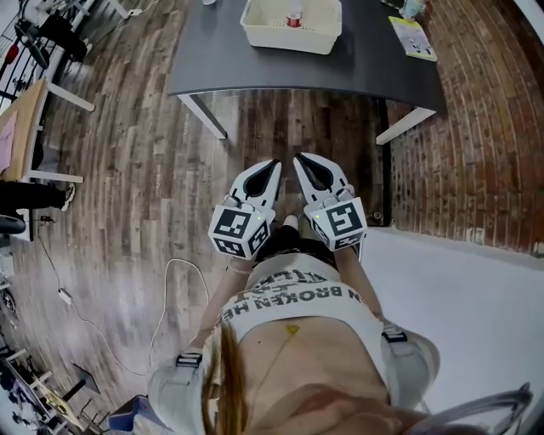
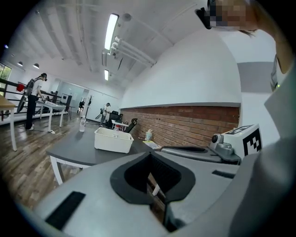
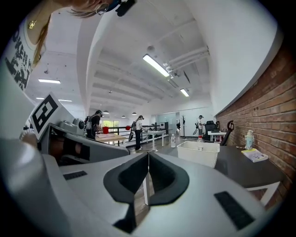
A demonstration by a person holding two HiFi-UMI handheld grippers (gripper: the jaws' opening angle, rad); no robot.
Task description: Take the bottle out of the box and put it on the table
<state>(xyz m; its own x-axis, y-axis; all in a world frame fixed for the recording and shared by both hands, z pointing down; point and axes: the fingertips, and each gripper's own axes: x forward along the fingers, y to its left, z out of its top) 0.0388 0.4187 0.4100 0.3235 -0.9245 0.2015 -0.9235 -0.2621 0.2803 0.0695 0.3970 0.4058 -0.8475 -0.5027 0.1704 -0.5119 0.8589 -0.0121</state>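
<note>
A matt dark-grey table (image 1: 221,51) on white-painted legs carries a cream plastic box (image 1: 263,36) with perforated walls. Worn wooden floor (image 1: 144,170) planks meet a rough red brick wall (image 1: 476,153) at right. The left tongs (image 1: 272,166) and right tongs (image 1: 300,160) are smooth white plastic with matt black pads.

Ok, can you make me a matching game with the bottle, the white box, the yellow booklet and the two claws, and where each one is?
Things:
1 bottle
2 white box
3 yellow booklet
4 left claw and right claw

Places:
A at the right end of the grey table
B shut, over the wooden floor, short of the table
C inside the box
D on the table, near its middle

Pairs: 1-C, 2-D, 3-A, 4-B
</note>
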